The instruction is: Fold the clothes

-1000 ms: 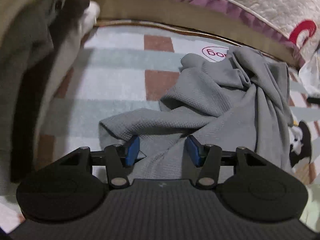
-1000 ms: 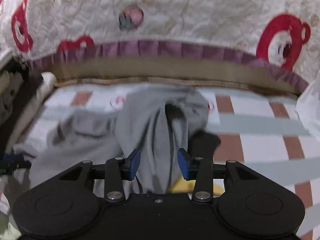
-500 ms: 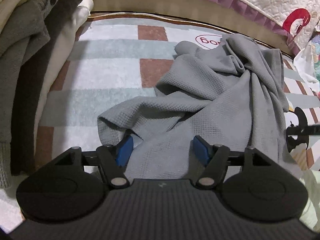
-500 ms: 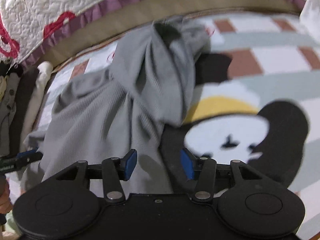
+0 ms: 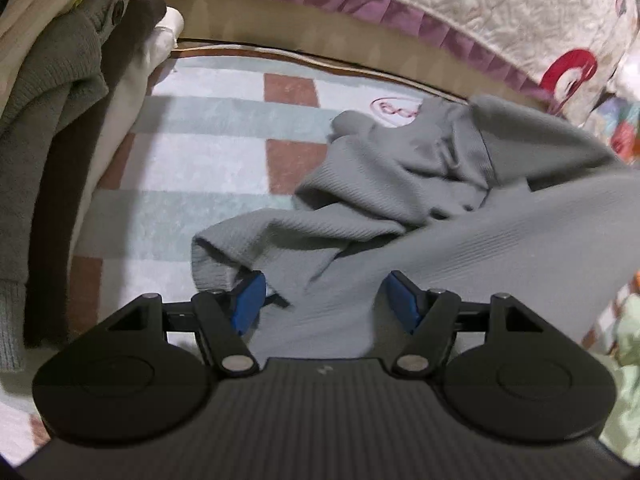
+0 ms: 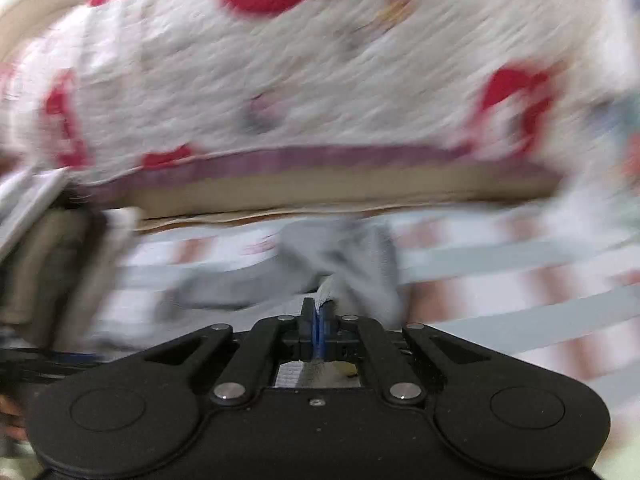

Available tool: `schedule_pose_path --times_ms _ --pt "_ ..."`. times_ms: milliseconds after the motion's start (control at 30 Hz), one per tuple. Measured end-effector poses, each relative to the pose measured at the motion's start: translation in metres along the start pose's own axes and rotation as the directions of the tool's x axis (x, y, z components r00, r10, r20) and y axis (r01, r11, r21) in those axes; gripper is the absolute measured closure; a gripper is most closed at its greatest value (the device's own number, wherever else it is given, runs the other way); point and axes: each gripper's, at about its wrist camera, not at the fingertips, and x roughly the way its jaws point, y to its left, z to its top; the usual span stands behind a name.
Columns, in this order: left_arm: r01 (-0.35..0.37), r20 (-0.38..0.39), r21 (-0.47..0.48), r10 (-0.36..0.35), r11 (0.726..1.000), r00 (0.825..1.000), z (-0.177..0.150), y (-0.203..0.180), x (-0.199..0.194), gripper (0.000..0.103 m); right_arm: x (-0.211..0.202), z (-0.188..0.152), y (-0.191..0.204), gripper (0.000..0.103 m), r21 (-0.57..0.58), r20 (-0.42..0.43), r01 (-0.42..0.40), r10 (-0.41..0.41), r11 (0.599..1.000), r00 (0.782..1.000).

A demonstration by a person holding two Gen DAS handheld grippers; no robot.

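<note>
- Lying crumpled on the checked mat (image 5: 200, 152) near its far edge, the grey garment (image 5: 460, 220) spreads toward the left gripper (image 5: 324, 300).
- Left gripper: spread wide, cloth between its fingers.
- Right gripper (image 6: 319, 322): pinching a garment edge.

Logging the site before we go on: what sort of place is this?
Likely a home bedroom floor: a quilted bedspread hangs over a checked rug, with stacked clothes beside the grey garment.

One grey garment (image 5: 460, 232), two hand-held grippers (image 5: 324, 300), one rug (image 5: 208, 152).
</note>
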Motion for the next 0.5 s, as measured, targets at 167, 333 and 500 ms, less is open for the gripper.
schedule_pose_path --times_ms 167,333,500 --pt "0.004 -0.029 0.005 -0.003 1.0 1.0 -0.004 -0.003 0.008 0.035 0.025 -0.034 -0.047 0.102 -0.212 -0.187 0.469 -0.506 0.858 0.842" --pt "-0.111 -0.032 0.054 0.113 0.992 0.993 -0.007 -0.001 0.012 0.035 0.072 -0.074 -0.079 0.101 -0.184 -0.34 0.534 -0.563 0.825 0.753" --pt "-0.273 -0.028 0.144 0.28 0.951 0.96 -0.01 0.001 0.02 0.034 0.079 -0.068 -0.037 0.06 -0.378 -0.256 0.483 -0.59 0.79 0.765"
